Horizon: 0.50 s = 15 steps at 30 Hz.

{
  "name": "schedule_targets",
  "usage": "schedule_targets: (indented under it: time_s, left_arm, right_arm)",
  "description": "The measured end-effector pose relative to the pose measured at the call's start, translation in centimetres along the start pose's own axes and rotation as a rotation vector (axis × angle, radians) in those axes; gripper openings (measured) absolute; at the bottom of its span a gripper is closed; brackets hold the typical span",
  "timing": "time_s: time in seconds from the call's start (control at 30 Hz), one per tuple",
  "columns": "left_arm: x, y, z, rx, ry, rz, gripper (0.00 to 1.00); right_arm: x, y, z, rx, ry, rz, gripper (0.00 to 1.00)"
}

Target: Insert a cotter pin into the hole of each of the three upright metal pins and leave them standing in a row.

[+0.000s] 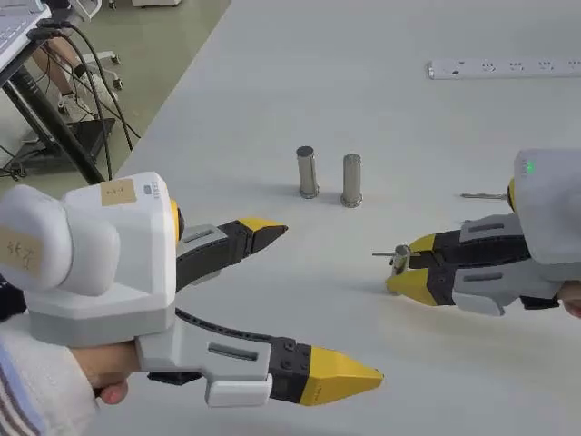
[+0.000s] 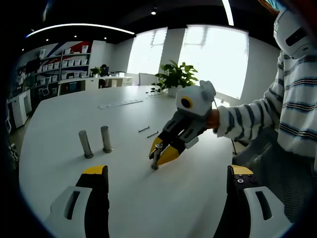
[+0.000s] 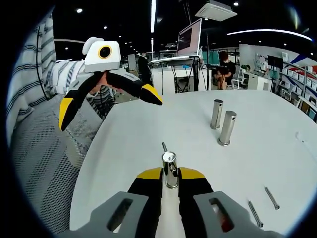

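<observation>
White counter (image 1: 272,109) carries two upright pins (image 1: 308,172) side by side; the right hand-held gripper (image 1: 404,265), clamped on the third pin (image 3: 170,168) nearby, should set it squarely in line, while the left hand-held gripper (image 1: 333,299) gapes empty.

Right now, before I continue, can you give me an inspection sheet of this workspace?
Surface: white table, smooth.
Job's things: two upright grey steel cylindrical pins side by side; third steel pin gripped, thin cotter pin seemingly through it; loose cotter pins nearby.
Clutter: white power strip.
Grippers: left gripper open, empty; right gripper shut on the third steel pin.
Cables: black cables beyond the table's edge.
Surroundings: potted green plant, bright windows.
</observation>
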<state>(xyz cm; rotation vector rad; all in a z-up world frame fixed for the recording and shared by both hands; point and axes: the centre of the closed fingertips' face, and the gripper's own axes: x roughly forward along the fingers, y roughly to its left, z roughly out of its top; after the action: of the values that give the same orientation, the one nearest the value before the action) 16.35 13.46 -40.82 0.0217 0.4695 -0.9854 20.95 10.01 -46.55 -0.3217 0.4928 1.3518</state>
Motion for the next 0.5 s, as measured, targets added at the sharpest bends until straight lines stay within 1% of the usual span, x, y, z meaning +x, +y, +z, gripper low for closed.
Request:
schedule_targets:
  time_s: [0.07,0.23,0.3,0.4,0.5]
  left_arm:
    - [-0.04,0.45,-0.09,0.011,0.005,0.023,0.99]
    - [-0.13,0.54,-0.13,0.009,0.006,0.027,0.99]
    - [-0.17,0.87,-0.16,0.008,0.006,0.047,0.99]
    - [-0.22,0.93,-0.2,0.011,0.008,0.047,0.99]
    - [-0.29,1.0,-0.1,0.012,0.004,0.05,0.99]
  right_arm:
    - [0.03,-0.06,-0.01,-0.006,0.0,-0.003,0.05]
    - [0.08,-0.14,-0.04,-0.01,-0.004,-0.001,0.05]
    - [0.12,-0.01,-0.02,-0.017,-0.004,0.001,0.05]
    - [0.19,0.18,0.04,-0.034,0.0,0.001,0.04]
    - [0.29,0.07,0.14,-0.049,0.005,-0.019,0.04]
